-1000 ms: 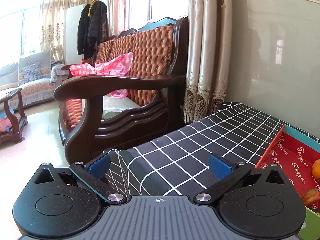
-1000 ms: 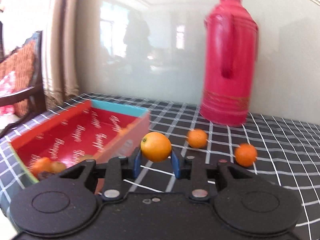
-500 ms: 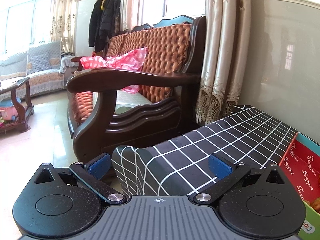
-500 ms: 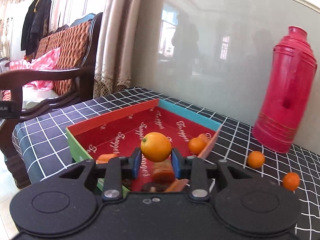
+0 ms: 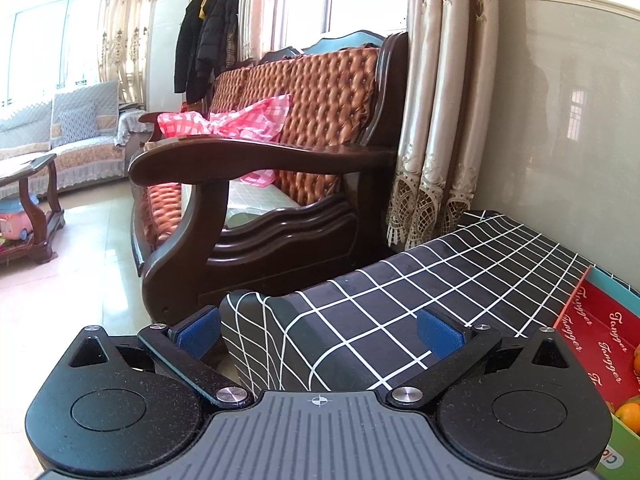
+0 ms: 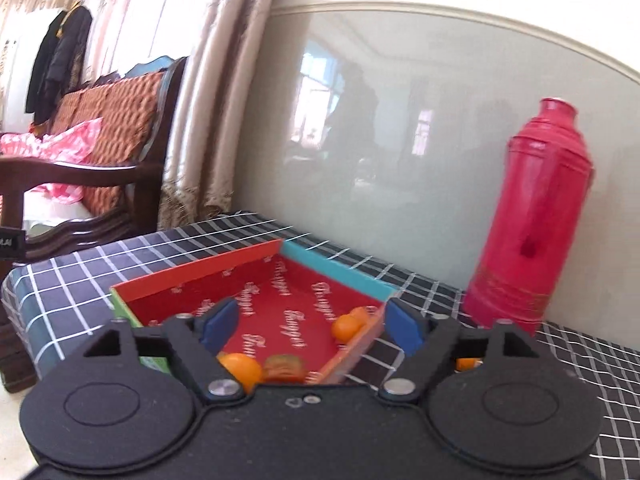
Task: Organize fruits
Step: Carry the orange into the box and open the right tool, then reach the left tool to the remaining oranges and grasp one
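Note:
A red cardboard box (image 6: 200,280) with a teal far wall lies on the black checked tablecloth (image 6: 60,280). My right gripper (image 6: 310,322) hovers over its near end, jaws opening and nothing between them. An orange (image 6: 242,368) sits in the box just under the left finger, beside a brownish fruit (image 6: 285,367). Two more oranges (image 6: 346,326) rest against the box's right wall. In the left wrist view my left gripper (image 5: 320,330) is open and empty over the table's left corner, and the box (image 5: 588,320) shows at the right edge with an orange (image 5: 628,416).
A tall red thermos (image 6: 532,216) stands on the table at the right by the glossy wall. An orange (image 6: 464,364) lies on the cloth behind the right finger. A wooden sofa (image 5: 280,184) and curtains (image 5: 440,100) stand left of the table.
The right gripper swung left over the box and let go of the orange it held; that orange now lies in the box. The left gripper barely moved.

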Demonstrator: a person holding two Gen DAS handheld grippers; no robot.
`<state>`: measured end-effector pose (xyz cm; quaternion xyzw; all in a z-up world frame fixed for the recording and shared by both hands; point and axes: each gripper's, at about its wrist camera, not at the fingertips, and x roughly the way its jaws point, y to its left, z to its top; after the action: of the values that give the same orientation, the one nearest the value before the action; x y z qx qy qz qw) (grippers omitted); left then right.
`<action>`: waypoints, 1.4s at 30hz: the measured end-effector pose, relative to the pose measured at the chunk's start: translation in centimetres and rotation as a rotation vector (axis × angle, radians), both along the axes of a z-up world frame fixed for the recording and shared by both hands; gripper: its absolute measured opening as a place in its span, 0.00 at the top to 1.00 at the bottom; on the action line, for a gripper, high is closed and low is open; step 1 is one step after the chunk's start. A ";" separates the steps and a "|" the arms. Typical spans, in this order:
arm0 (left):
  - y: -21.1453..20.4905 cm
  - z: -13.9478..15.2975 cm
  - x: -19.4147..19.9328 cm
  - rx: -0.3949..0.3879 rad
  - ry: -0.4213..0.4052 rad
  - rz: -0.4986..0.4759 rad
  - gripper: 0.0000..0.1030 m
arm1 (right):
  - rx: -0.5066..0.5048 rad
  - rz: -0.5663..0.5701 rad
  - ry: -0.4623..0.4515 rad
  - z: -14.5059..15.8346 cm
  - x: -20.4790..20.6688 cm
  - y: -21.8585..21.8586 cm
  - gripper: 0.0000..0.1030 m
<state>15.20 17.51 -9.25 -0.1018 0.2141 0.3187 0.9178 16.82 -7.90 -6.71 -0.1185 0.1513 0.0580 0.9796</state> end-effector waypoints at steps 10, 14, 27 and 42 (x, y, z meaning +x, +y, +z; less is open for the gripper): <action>-3.8 0.6 0.6 0.043 -0.007 -0.080 0.00 | 0.058 -0.212 0.006 -0.2 0.0 -6.9 0.13; -7.5 1.2 1.1 0.082 -0.030 -0.176 0.00 | 0.086 -0.327 0.026 -0.6 -0.3 -10.1 0.08; -22.5 1.6 2.5 0.197 -0.071 -0.581 0.00 | 0.163 -0.605 0.071 -1.6 -2.2 -19.3 0.06; -35.2 -0.4 4.5 0.237 -0.010 -0.902 0.00 | 0.187 -0.797 0.070 -2.4 -4.4 -26.8 0.06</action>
<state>19.73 -17.68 -9.64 0.1055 0.1946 -0.0906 0.9710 12.45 -34.74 -9.12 0.0409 0.2127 -0.3087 0.9262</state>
